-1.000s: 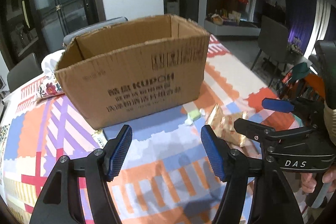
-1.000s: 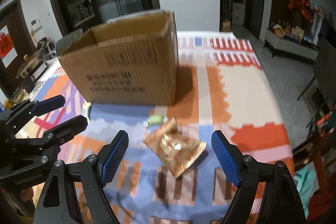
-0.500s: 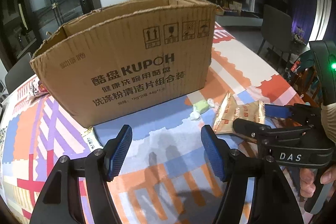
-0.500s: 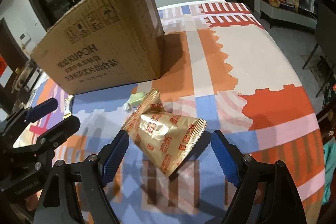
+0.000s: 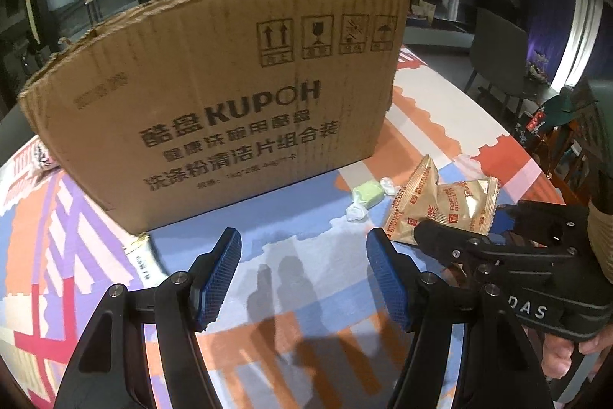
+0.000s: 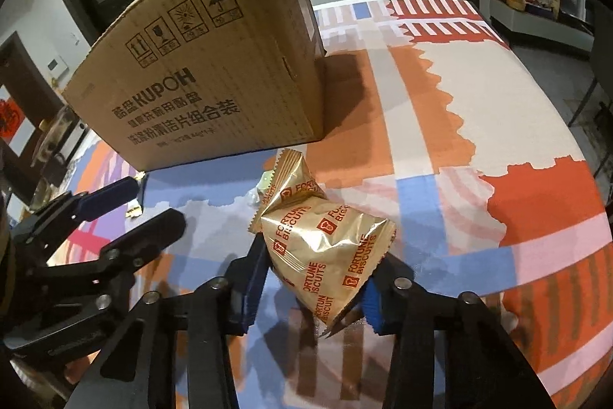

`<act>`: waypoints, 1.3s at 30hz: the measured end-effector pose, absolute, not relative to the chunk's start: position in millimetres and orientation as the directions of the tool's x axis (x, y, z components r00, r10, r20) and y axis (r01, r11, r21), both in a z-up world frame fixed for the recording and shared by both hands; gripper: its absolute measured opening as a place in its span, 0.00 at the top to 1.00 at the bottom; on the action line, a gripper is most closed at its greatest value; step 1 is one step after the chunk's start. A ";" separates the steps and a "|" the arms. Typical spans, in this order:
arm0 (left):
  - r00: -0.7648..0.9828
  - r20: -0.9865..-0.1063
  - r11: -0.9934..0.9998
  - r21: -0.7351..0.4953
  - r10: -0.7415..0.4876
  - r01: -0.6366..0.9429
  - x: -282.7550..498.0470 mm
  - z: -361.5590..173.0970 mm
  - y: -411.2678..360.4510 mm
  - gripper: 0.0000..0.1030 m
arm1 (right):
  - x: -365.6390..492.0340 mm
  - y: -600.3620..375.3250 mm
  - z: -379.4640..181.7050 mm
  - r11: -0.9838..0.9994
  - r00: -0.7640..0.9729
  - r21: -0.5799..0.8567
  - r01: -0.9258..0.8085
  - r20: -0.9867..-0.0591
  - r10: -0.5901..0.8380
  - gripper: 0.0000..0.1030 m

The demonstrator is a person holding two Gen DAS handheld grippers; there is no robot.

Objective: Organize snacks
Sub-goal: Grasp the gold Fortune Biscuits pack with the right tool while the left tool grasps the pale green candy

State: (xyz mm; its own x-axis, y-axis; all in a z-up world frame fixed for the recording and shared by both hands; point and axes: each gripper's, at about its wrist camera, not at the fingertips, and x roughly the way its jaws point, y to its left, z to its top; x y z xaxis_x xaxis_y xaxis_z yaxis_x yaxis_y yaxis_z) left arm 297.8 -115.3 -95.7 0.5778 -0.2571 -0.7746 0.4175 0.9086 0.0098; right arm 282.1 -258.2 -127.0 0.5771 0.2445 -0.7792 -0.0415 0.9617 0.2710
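Gold biscuit packet (image 6: 325,248) with red print, brown box (image 5: 214,102)

Your left wrist camera looks forward along the left hand-held gripper (image 5: 302,278), low over the counter (image 5: 306,294), facing the printed side of the cardboard box (image 5: 214,114) at close range. Your right wrist camera looks along the right hand-held gripper (image 6: 314,290) from further right, seeing the box (image 6: 207,83) obliquely. Both views share the box, the gold biscuit packet (image 5: 444,206) (image 6: 325,244) (nearest the right camera) and each other's gripper.
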 end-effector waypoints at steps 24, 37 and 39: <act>0.526 -0.803 0.852 0.043 -0.282 0.522 334.4 -124.4 -180.3 0.56 | 272.1 -301.9 -109.0 0.968 0.658 0.194 0.162 -0.752 0.041 0.60; 0.512 -0.810 0.864 0.011 -0.288 0.503 328.2 -119.3 -176.8 0.77 | 277.6 -293.3 -113.8 0.972 0.646 0.190 0.140 -0.761 0.056 0.60; 0.517 -0.803 0.872 -0.007 -0.297 0.490 324.7 -113.1 -170.0 0.77 | 277.1 -292.1 -111.7 0.971 0.648 0.194 0.138 -0.759 0.060 0.60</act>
